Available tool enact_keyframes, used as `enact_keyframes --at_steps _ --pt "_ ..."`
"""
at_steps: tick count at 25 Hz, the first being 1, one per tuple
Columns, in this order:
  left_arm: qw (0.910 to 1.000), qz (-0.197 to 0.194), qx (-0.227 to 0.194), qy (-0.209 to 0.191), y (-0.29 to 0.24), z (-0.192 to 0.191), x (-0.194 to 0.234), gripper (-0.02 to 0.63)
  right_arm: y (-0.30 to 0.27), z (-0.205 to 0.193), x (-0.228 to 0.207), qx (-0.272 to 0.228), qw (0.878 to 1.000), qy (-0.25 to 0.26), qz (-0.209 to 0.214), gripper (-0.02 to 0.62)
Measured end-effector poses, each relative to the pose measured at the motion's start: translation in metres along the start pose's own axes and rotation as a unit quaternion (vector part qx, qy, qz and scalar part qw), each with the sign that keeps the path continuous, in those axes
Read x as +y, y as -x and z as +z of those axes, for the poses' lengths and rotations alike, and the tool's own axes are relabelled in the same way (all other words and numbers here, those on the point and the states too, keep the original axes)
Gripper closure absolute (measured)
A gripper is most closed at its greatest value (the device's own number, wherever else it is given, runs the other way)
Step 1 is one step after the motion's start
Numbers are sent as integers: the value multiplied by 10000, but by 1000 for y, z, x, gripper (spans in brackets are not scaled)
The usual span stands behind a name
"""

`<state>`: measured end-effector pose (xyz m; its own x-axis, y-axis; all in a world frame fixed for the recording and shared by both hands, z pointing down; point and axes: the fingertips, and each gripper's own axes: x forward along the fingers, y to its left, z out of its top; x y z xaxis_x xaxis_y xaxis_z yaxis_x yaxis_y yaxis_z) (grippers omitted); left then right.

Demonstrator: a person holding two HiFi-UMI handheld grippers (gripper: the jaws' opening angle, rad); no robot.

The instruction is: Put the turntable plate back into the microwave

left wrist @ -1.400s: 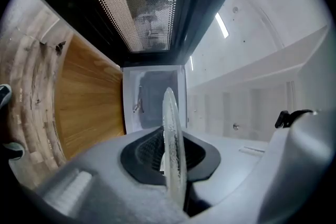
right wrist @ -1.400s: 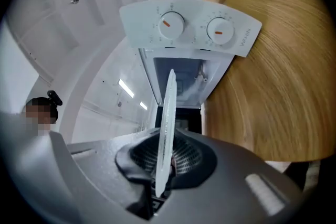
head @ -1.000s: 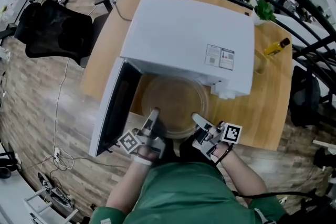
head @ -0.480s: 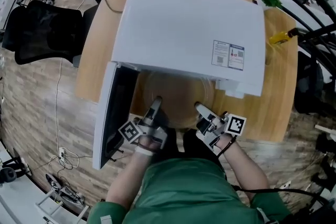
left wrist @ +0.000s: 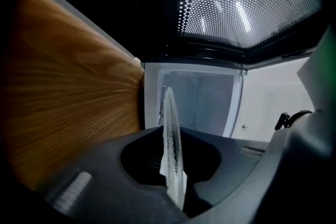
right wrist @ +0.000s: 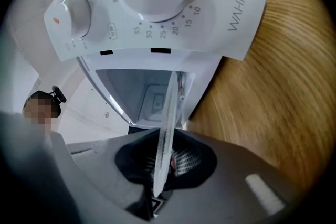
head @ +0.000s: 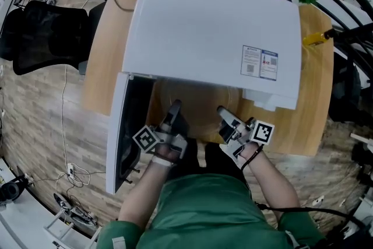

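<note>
- I have the turntable plate (head: 198, 111) by its near rim. My left gripper (head: 174, 107) is on the left of that rim and my right gripper (head: 222, 111) on the right. Each pair of jaws is almost closed, pinching the thin glass edge.
- I hold the plate roughly level at the mouth of the microwave (head: 210, 32). Its far part is under the white casing and its near part is out over the wooden table (head: 313, 108). The door (head: 123, 125) hangs open to the left.
- I judge it heavy for its thickness, rigid, slick and easy to chip or shatter. It will not flex, so any slip would mean a drop.
- The rim is the only sensible hold. Two grips set apart should stop it tipping, and squeezing harder risks cracking the edge.
- It is a round disc of clear glass that shows the wood's brown through it. Seen edge-on between my jaws, it is a pale, slightly pebbled sliver.
</note>
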<state>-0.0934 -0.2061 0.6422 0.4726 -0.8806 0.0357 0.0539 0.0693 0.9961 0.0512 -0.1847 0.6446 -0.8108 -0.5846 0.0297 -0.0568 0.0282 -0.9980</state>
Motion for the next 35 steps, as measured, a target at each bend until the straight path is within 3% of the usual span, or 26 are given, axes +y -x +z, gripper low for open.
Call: enact_keyframes --at_steps 12,18,21,23,27,35 --pt "9997 162 -144 66 -10 8 14 574 -11 10 -13 -70 9999 -119 -31 558" --pt "9987 289 -339 248 -11 10 14 572 -15 15 -15 -300 9989 -265 -257 557" --pt "9982 320 -422 271 -12 12 16 572 -21 13 -10 -312 9990 -227 -242 515" --pt "9979 339 -469 304 -14 12 15 572 -24 8 -7 -267 9991 -196 -274 471" --pt "9976 312 -535 305 -17 15 7 571 -27 -19 -3 -64 9988 -188 -438 451" --pt "9976 306 -606 155 -34 23 3 570 -41 -57 -3 73 9973 -245 -684 451"
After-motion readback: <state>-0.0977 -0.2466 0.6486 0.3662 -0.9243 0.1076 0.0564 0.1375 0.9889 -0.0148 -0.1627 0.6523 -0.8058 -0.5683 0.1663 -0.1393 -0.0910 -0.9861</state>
